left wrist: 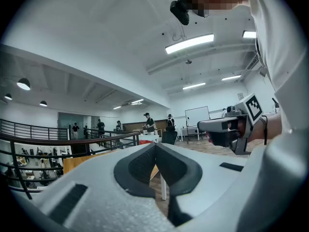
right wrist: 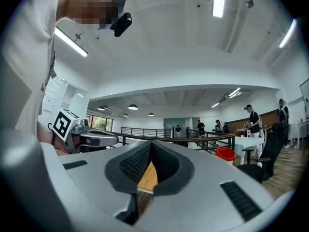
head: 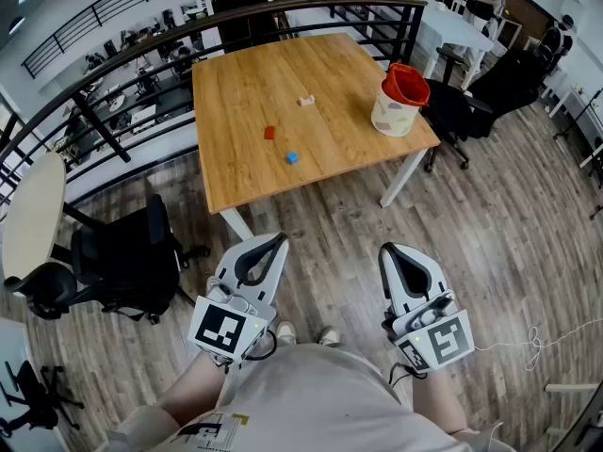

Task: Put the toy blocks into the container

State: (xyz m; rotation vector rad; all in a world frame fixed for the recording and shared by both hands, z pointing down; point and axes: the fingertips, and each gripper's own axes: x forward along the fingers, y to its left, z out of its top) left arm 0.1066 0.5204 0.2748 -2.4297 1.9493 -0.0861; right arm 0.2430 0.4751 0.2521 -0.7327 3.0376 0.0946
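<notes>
A: How are the jaws of the left gripper [head: 279, 241] seen?

B: They are seen pressed together at the tips in the left gripper view. Nothing is pinched between them and nothing is touched.

A: And the right gripper [head: 387, 250]?

B: The same is shown in the right gripper view. Its jaws are closed tip to tip, and only an empty hollow is left behind the tips. No object is held.

A: Where are both held?

B: Both are held over the wood-plank floor [head: 490, 205], short of the near edge of the square wooden table [head: 236, 73] and well apart from everything on it.

A: Where are the toy blocks found?

B: A small red toy block [head: 269, 133] is set near the middle of the tabletop. A small blue toy block [head: 291, 158] is seen near it, closer to the near edge. A pale wooden toy block [head: 305, 101] is placed farther back. All three are kept apart from one another.

A: And the container?

B: The cream container with a red rim [head: 394, 116] is stood upright at the table's right edge, close to the near right corner, well apart from the blocks.
</notes>
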